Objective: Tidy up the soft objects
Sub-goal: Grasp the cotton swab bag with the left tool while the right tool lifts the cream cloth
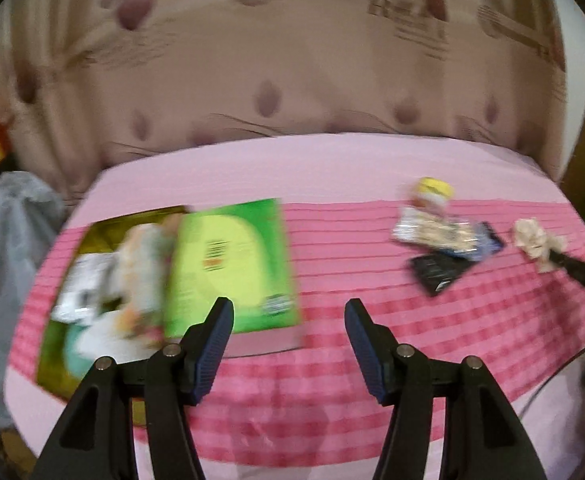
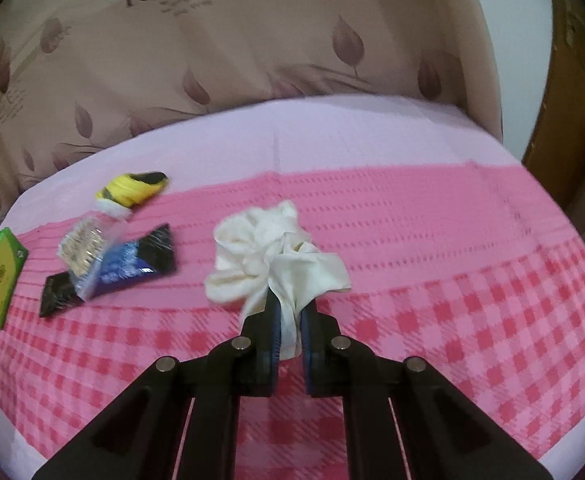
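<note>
Item: soft goods on a bed, pink checked bedspread (image 2: 472,320).

1. Right gripper (image 2: 291,312). Jaws clenched on a white cloth (image 2: 260,248), pinched at a gathered tail nearest the camera; the rest of the cloth spreads crumpled beyond the tips, over the bedspread. Judged light, limp and easily compressed; it should droop and trail when carried. A pinch on a bunched fold, as here, seems the surest hold; a single loose edge could slip out.

2. Left gripper (image 1: 288,312). Jaws released, wide apart, nothing between them, above the bedspread.

3. Green box (image 1: 232,264), just beyond the left jaws, beside a flat printed packet (image 1: 108,280) to its left. Box judged stiff, best taken across its thin edge.

4. Dark wrapper (image 2: 132,268), left of the cloth and apart from it, under a clear bag of pale contents (image 2: 82,250). Both judged light, crinkly, slippery.

5. Yellow bundle (image 2: 132,188), farthest, just behind the clear bag. Looks soft; too blurred to identify.

6. Curtain (image 2: 212,60), behind the bed.
</note>
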`<state>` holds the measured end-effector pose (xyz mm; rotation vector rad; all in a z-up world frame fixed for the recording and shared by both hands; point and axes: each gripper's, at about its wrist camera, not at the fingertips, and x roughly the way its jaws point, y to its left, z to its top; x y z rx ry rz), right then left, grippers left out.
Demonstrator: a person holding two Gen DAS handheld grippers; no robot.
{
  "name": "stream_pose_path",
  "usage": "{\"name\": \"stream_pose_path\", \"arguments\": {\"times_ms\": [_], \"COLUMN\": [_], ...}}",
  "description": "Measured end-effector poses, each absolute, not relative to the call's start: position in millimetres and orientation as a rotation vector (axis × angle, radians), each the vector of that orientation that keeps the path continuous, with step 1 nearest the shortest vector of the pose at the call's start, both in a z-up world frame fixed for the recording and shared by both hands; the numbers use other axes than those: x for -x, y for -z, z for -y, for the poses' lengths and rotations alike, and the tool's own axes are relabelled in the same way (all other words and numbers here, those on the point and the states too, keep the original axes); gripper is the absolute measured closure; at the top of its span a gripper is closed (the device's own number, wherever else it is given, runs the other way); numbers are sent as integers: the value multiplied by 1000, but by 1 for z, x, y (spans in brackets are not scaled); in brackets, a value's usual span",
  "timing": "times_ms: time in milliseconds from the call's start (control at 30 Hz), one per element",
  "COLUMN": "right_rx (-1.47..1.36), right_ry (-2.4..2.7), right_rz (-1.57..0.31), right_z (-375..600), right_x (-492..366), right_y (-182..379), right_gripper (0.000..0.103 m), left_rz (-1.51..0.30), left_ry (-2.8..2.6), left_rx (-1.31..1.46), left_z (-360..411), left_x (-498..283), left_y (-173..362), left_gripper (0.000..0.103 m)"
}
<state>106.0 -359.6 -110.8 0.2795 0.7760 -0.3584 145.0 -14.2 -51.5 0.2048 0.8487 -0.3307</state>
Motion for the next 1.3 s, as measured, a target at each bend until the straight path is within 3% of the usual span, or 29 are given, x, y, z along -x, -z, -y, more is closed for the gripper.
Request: {"name": "stream_pose_path", "arguments": {"times_ms": [367,633,1300], "right_rx": [-347,-404,-521], "right_ry": [322,294,239], "right_rz": [-783,-769,-736], "right_z": [366,375,391], "right_x": [-105,-100,-93], "right_y": [124,125,129], "right_gripper": [94,94,93], "left_rz": [-1060,-1281,-1269], "left_ry": [388,281,133], "left_rx": [15,294,172], "left_z": [107,144,200], "left_x": [-195,-238,-263], "left_y": [46,86,131], "left_gripper": [44,44,44]}}
